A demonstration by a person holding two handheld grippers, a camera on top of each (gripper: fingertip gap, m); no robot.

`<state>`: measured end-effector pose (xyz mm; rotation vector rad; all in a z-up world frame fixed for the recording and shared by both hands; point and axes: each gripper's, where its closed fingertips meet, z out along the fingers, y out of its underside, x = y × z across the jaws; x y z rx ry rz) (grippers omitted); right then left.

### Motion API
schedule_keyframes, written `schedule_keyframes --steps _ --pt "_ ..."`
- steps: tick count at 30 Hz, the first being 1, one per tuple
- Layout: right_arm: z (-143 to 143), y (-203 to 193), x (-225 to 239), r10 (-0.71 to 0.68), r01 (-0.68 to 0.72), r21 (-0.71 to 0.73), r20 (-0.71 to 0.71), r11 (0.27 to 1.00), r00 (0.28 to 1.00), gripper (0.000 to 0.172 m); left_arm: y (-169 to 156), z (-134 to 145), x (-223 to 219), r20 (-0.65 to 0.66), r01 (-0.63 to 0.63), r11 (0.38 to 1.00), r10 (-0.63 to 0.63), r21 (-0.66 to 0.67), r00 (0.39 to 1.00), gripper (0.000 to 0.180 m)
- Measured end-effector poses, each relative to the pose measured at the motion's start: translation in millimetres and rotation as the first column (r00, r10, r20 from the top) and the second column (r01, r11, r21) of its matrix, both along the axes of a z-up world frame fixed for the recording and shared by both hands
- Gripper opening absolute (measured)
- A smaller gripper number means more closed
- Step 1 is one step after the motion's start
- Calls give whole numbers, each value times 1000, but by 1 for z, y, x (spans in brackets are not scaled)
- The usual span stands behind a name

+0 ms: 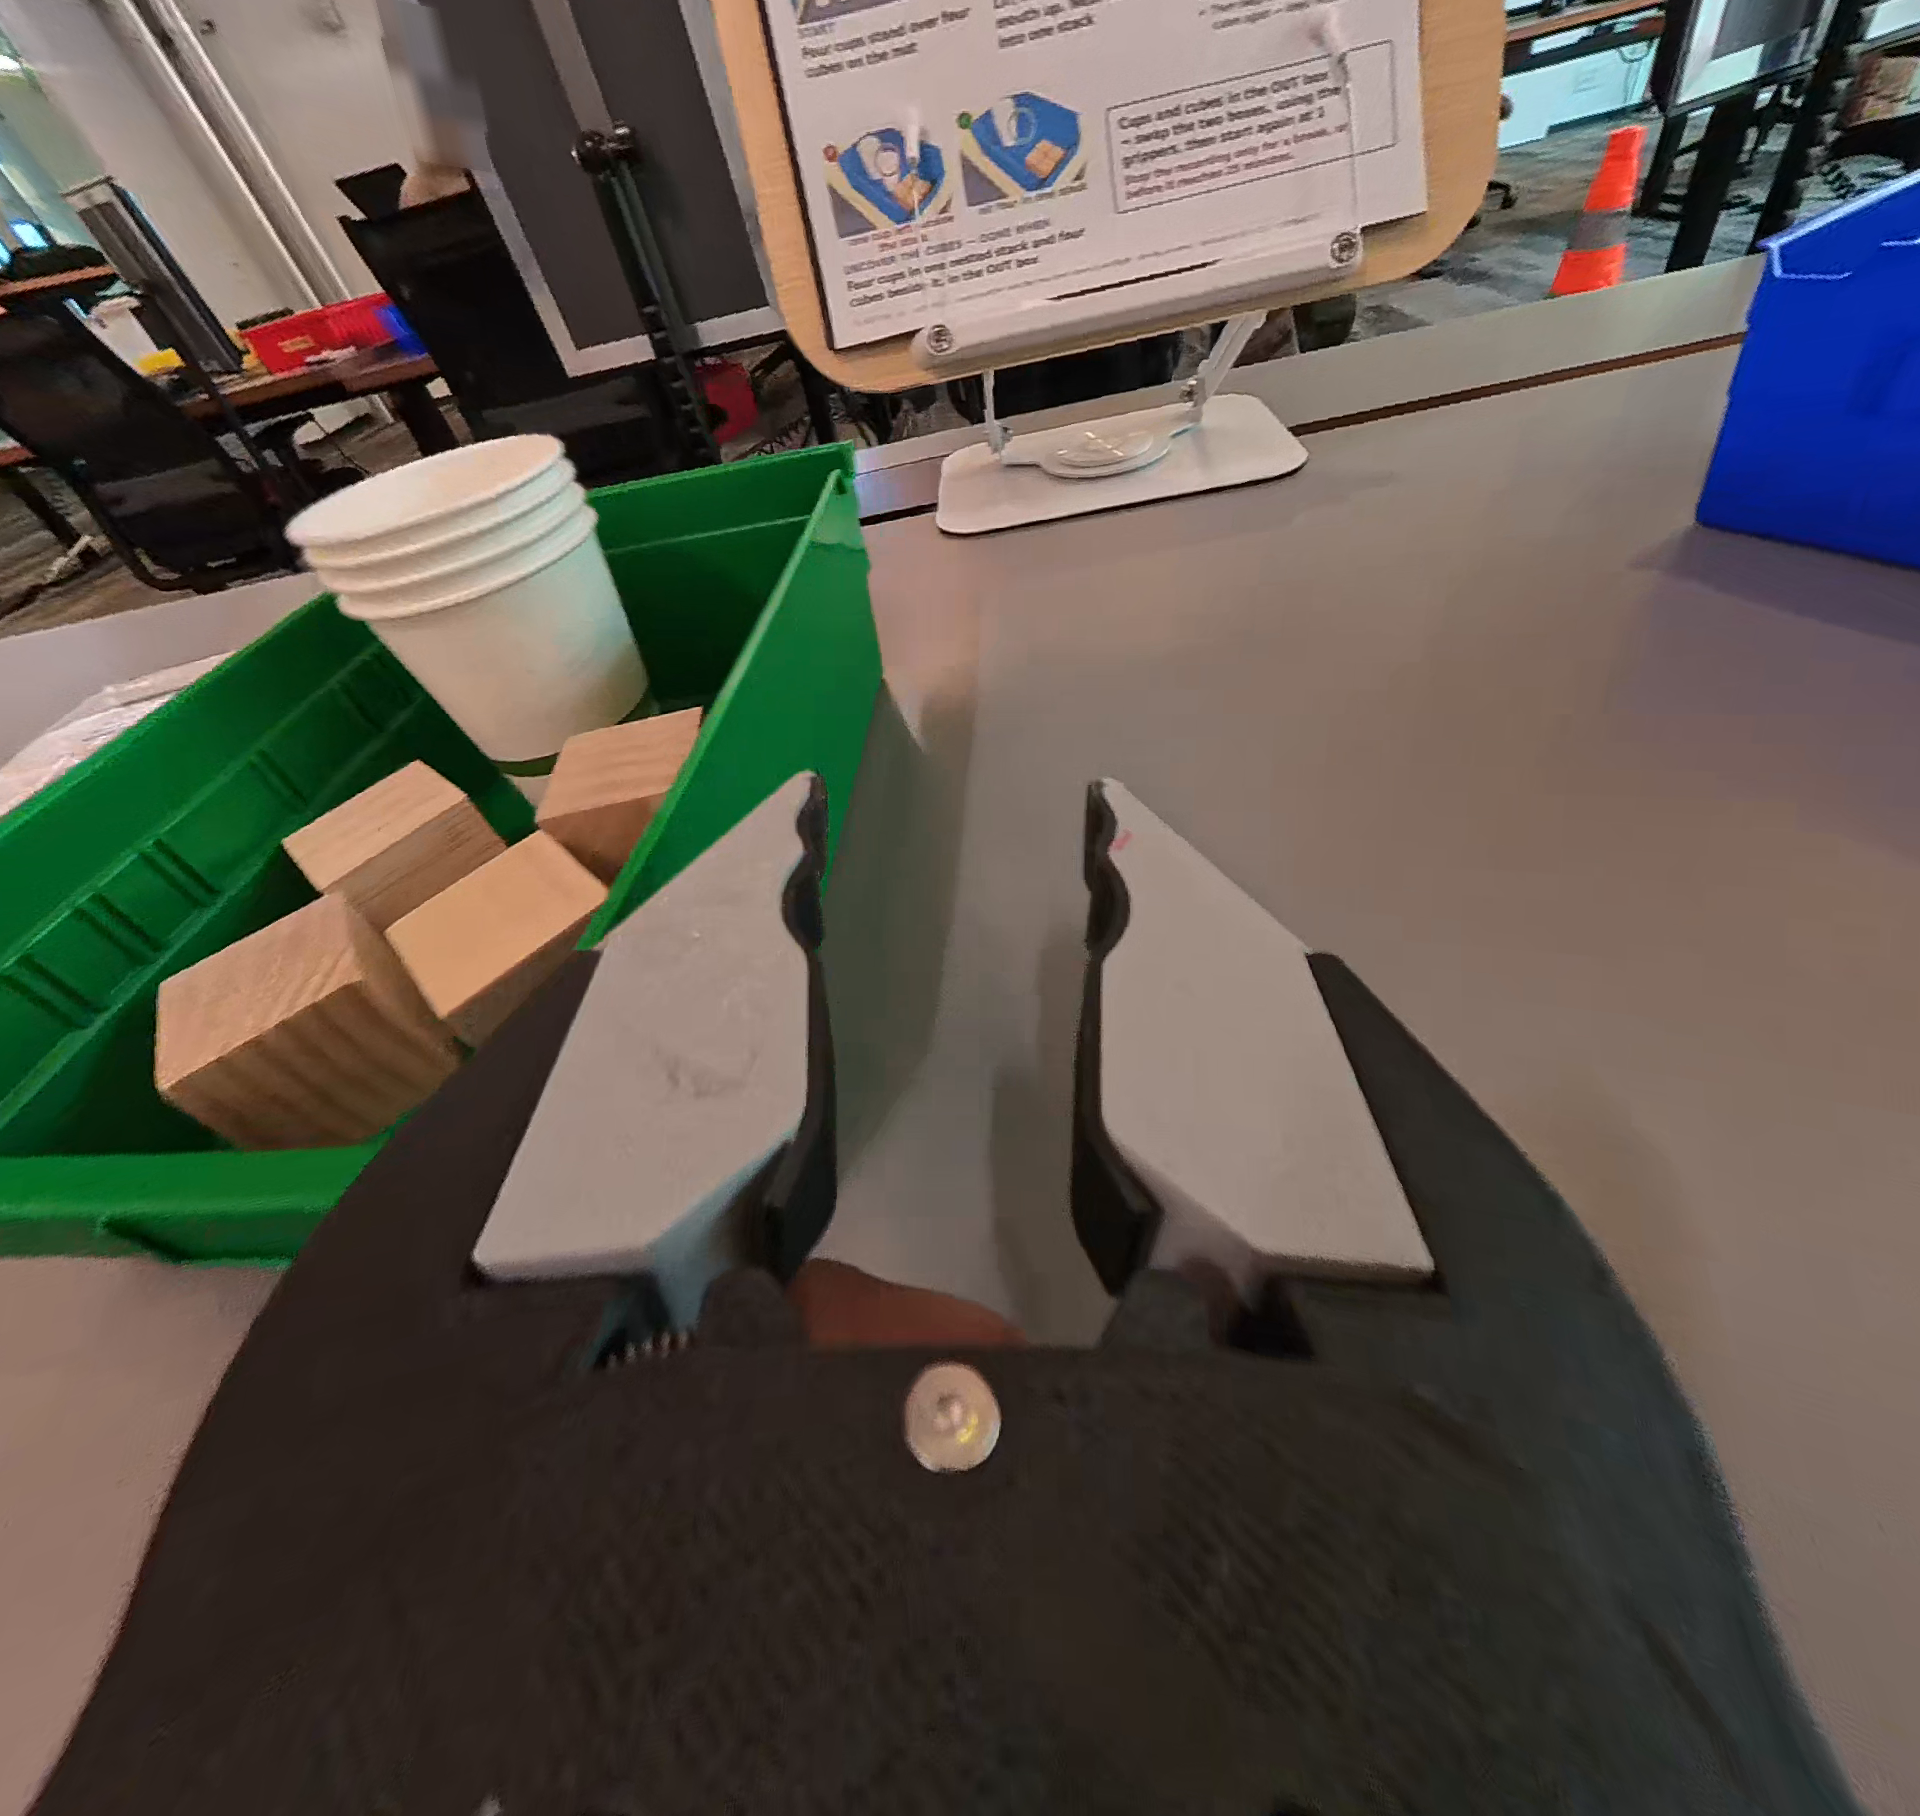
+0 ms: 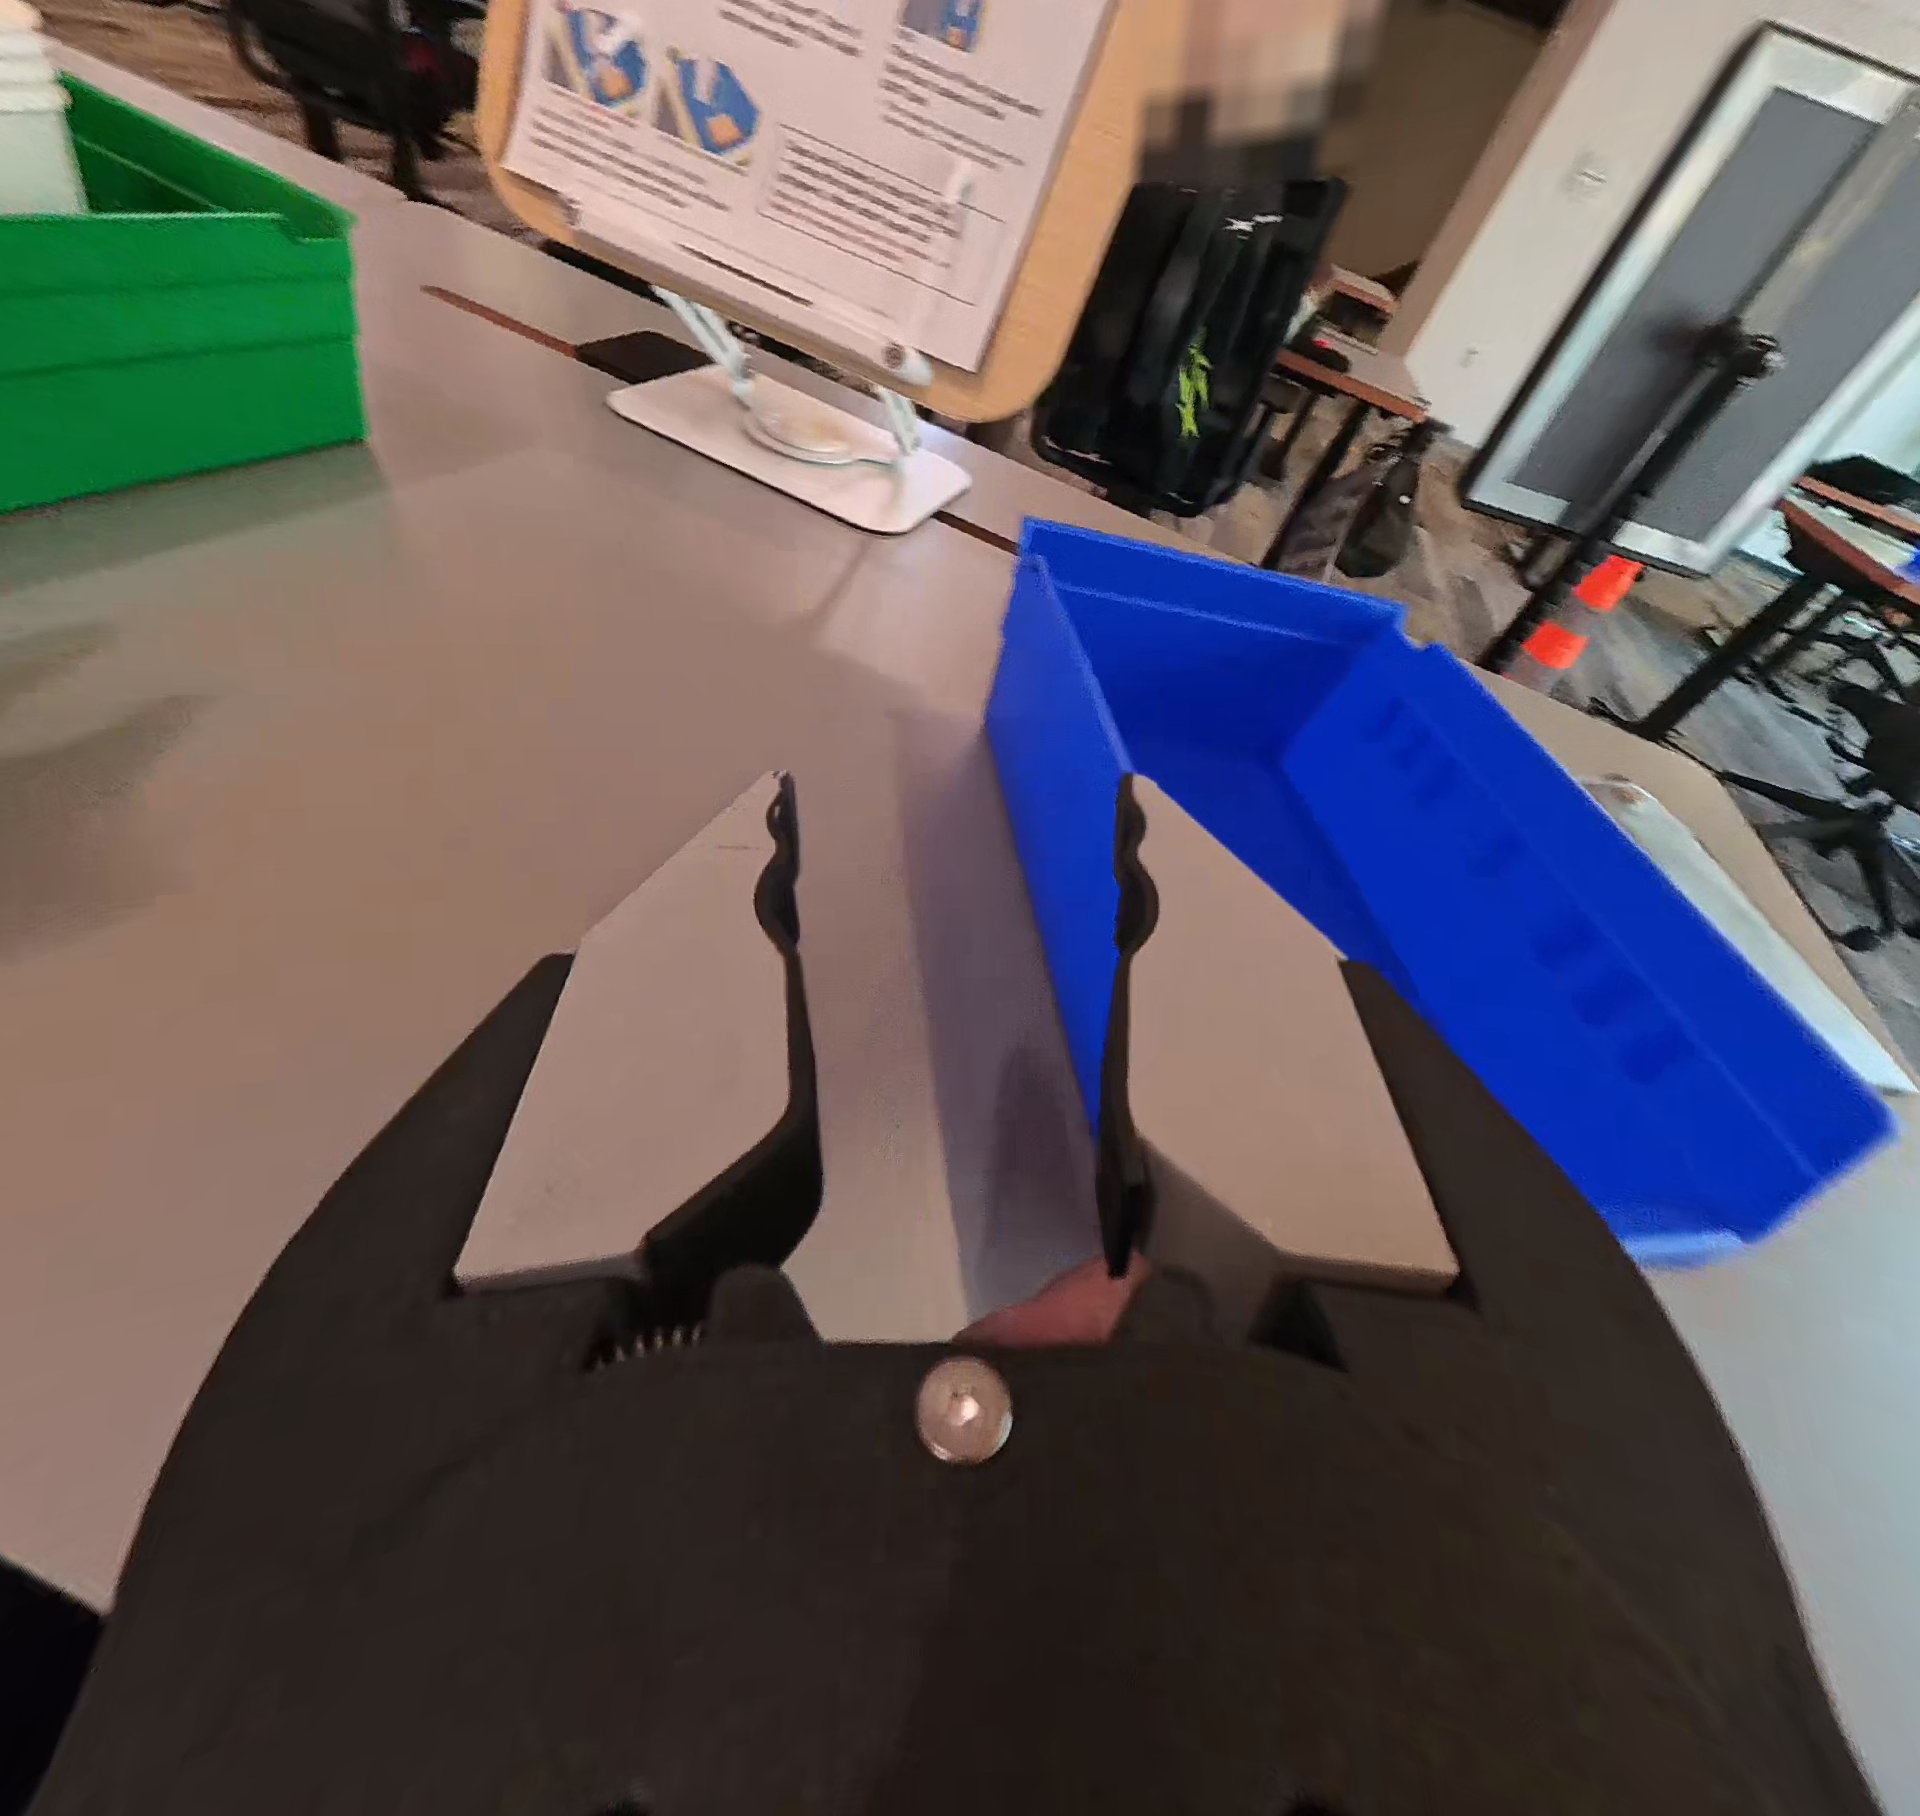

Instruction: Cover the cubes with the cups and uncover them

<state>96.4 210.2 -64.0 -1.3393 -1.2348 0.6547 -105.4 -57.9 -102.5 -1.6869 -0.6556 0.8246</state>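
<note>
Cubes [image 1: 312, 997] of pale wood lie loose in the green bin [image 1: 748, 727] just left of our left gripper [image 1: 951, 821], whose jaws stand wide with only bare table [image 1: 1351, 727] between them. Behind the cubes stand nested white paper cups [image 1: 478, 582]. Our right gripper [image 2: 951, 810] is likewise wide with nothing held, beside the blue bin [image 2: 1049, 810]. We judge the cubes stiff and best pinched on flat faces; the cups look light and crushable, so grip the wall gently.
</note>
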Motion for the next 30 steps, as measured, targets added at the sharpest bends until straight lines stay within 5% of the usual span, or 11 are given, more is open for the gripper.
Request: schedule_keyframes --steps 7,13,20,26,28,30 --pt "-38 -37 -106 127 -120 -105 71 987 989 63 83 -16 -36 38 37 999 -38 38 999 50" --pt "-80 -21 -184 59 -49 -81 127 996 990 82 129 -9 -61 -31 20 999 -19 48 999 52" --pt "-79 -13 -187 84 -81 -38 114 996 990 90 121 -3 -62 9 60 984 -62 168 998 54" --pt "-76 -28 -178 154 -150 -44 90 988 984 91 121 0 -55 -52 65 989 -59 134 997 54" --pt "-75 -29 -175 156 -153 -38 86 987 984 79 119 2 -54 -57 74 985 -66 155 996 54" --pt "-72 -33 -172 188 -186 -39 69 982 980 45 118 6 -51 -65 95 978 -84 187 994 52"
